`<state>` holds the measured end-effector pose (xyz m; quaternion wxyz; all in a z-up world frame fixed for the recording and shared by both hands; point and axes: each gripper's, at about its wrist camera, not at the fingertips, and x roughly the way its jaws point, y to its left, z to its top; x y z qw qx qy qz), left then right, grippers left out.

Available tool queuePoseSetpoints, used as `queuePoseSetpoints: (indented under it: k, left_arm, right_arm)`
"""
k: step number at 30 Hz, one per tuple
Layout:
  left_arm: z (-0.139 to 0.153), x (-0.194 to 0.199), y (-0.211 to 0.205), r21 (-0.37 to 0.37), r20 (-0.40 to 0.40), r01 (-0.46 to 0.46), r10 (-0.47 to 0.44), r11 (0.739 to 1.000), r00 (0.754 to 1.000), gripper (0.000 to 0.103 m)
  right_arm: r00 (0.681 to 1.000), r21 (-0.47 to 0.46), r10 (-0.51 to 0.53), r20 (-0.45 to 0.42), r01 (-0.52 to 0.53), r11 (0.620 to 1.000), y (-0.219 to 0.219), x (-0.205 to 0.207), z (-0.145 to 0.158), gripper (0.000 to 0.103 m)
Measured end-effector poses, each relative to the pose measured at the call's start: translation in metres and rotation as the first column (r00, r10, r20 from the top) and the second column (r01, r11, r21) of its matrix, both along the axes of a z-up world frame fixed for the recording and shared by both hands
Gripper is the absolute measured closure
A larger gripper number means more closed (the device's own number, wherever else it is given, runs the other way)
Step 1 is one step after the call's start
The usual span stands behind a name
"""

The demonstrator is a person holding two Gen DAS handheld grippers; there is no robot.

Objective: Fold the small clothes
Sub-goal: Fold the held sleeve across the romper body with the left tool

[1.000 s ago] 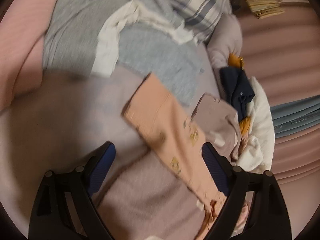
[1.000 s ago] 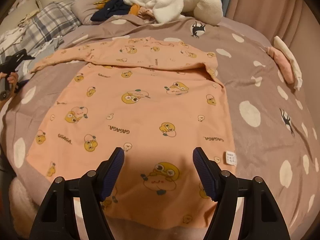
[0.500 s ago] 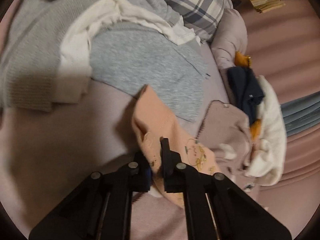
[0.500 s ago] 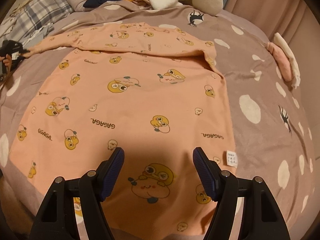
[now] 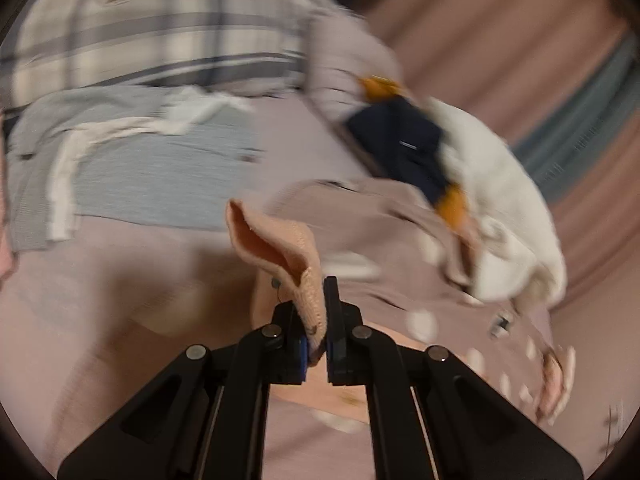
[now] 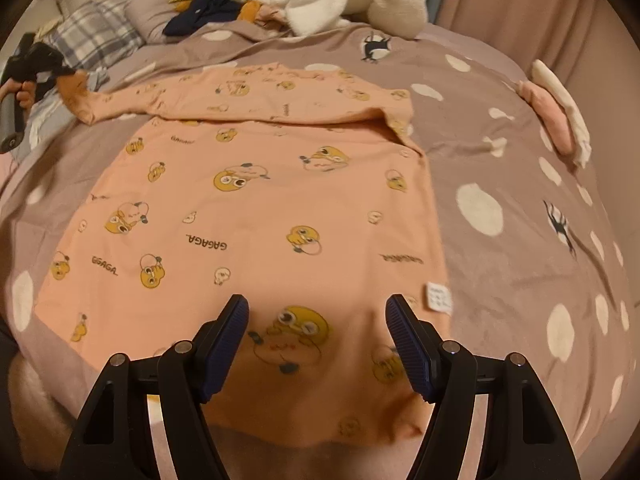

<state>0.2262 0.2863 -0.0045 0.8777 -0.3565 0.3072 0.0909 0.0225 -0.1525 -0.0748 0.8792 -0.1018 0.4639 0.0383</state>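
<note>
A peach long-sleeved shirt (image 6: 256, 216) with yellow cartoon prints lies flat on the mauve spotted bedcover (image 6: 500, 168). One sleeve is folded across its far end. My left gripper (image 5: 316, 300) is shut on the cuff of the other sleeve (image 5: 280, 244) and holds it lifted off the bed. In the right wrist view that same left gripper (image 6: 60, 74) shows at the far left, with the sleeve (image 6: 116, 104) stretched up to it. My right gripper (image 6: 316, 312) hovers open over the shirt's near hem, nothing between its fingers.
A pile of white plush, navy and orange clothes (image 6: 304, 0) lies at the bed's far end. Grey garments (image 5: 132, 176) and a plaid pillow (image 5: 160, 28) lie to the left. A small folded pink and white stack (image 6: 560, 120) sits at the right edge. Pink curtains (image 6: 520, 4) hang behind.
My left gripper shut on the sleeve cuff and lifted it off the bed, rolling as it rose. The right gripper stayed open over the hem.
</note>
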Motion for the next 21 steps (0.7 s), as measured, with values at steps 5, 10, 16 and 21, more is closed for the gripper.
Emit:
queuePoseSetpoints:
  k: [5, 10, 16, 21]
  left_arm:
    - [0.023, 0.017, -0.091, -0.02, 0.067, 0.146, -0.144, 0.989, 0.987, 0.098]
    - [0.03, 0.04, -0.2, -0.057, 0.087, 0.331, -0.325, 0.942, 0.942, 0.098]
    - [0.015, 0.069, -0.315, -0.143, 0.074, 0.457, -0.451, 0.878, 0.89, 0.098]
    - [-0.035, 0.091, -0.375, -0.199, -0.054, 0.482, -0.5, 0.853, 0.864, 0.098]
  right_arm:
    - [0.999, -0.015, -0.035, 0.008, 0.035, 0.999, -0.013, -0.01, 0.006, 0.032]
    - [0.998, -0.013, -0.061, 0.032, 0.061, 0.998, -0.03, -0.017, 0.016, 0.032]
    - [0.994, -0.08, -0.09, 0.054, 0.094, 0.992, -0.059, -0.02, 0.019, 0.032]
    - [0.985, -0.037, -0.16, 0.06, 0.162, 0.986, -0.089, -0.021, 0.024, 0.032]
